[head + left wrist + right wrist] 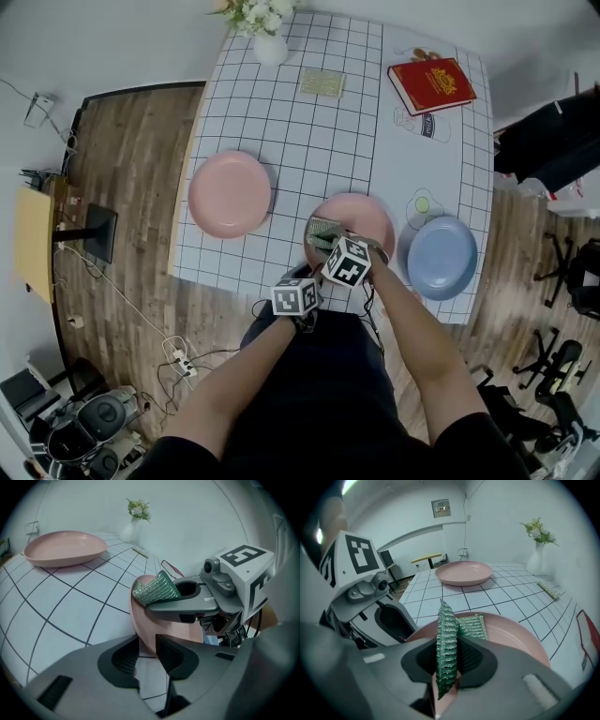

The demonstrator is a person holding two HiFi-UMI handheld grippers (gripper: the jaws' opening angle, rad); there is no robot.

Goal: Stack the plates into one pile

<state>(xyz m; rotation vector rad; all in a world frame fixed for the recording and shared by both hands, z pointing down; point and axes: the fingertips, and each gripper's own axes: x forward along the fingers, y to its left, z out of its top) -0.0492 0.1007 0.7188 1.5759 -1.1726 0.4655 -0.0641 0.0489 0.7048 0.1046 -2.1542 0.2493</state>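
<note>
Three plates lie apart on the gridded white table (pixel 309 122): a pink plate (pixel 230 192) at the left, a second pink plate (pixel 366 217) at the near edge, and a blue plate (pixel 441 256) at the right. My left gripper (pixel 143 656) is shut on the near rim of the second pink plate (pixel 150 620). My right gripper (pixel 450 660) is shut on a green scouring cloth (pixel 447 639), held on edge just above that plate's (pixel 511 634) inside. In the head view both marker cubes crowd over the plate's near left rim.
A red book (pixel 431 84), a white vase of flowers (pixel 267 37) and a small rectangular pad (pixel 322 82) stand at the far end of the table. The table's near edge runs just under both grippers. The blue plate overhangs the right near corner.
</note>
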